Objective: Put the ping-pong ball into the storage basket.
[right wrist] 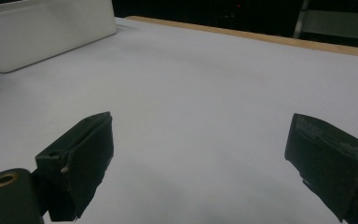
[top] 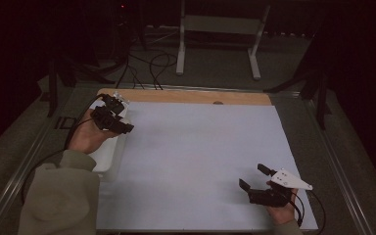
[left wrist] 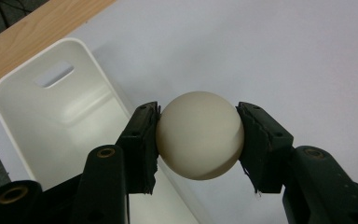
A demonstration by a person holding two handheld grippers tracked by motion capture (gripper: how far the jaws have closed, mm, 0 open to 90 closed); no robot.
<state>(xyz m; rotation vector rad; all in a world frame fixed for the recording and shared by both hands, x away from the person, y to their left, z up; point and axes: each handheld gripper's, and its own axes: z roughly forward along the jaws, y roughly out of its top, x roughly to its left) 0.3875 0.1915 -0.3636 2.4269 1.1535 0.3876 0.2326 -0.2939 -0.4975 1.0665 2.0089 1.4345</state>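
Dark room, bench (top: 200, 161) covered with a pale sheet, wood strip along the far edge. Left hand-held gripper (left wrist: 199, 135) is clamped on a cream ball (left wrist: 199, 134), pads pressing both sides, held above the sheet just beside the white bin (left wrist: 51, 116) at the bench's left edge. Right hand-held gripper (right wrist: 200, 158) is wide apart with nothing between its jaws, low over the sheet at the near right (top: 254, 178).

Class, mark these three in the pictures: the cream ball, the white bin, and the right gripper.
cream ball (left wrist: 199, 135), left gripper view, middle of its front surface.
white bin (left wrist: 23, 100), left gripper view, inner wall under the handle slot.
right gripper (top: 252, 177), high view, midway between its open fingertips.
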